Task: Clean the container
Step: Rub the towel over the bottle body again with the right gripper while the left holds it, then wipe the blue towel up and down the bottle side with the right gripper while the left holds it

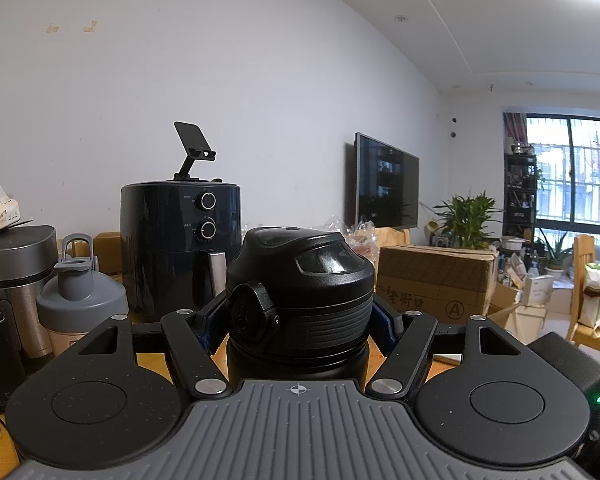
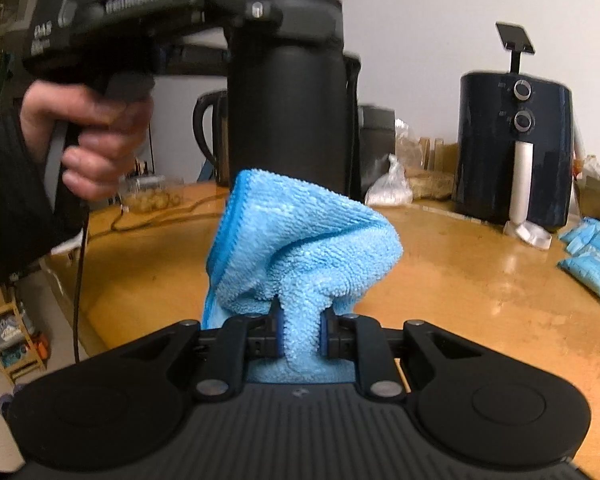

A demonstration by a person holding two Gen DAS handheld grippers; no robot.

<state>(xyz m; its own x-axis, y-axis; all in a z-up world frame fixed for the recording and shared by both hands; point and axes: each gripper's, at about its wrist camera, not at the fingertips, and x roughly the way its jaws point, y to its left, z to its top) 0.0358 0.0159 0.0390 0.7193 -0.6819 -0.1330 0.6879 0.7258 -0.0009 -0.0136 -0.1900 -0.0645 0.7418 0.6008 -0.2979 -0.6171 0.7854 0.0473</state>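
Observation:
A black insulated bottle [image 1: 300,292] with a domed flip lid fills the middle of the left wrist view. My left gripper [image 1: 298,328] is shut on the bottle just under its lid, one blue pad on each side. In the right wrist view the same bottle [image 2: 288,112] stands upright over the wooden table, held near the top by the left gripper [image 2: 260,12], with a person's hand [image 2: 88,140] on its handle. My right gripper [image 2: 302,338] is shut on a bunched blue microfibre cloth [image 2: 300,240]. The cloth's top fold lies against the bottle's lower body.
A dark air fryer [image 1: 180,248] [image 2: 516,148] with a phone stand on top stands at the wall. A grey shaker bottle [image 1: 78,300], a rice cooker [image 1: 16,280] and a cardboard box [image 1: 436,280] surround it. A black kettle [image 2: 210,136], plastic bags [image 2: 390,184] and blue packets [image 2: 592,256] sit on the table [image 2: 460,280].

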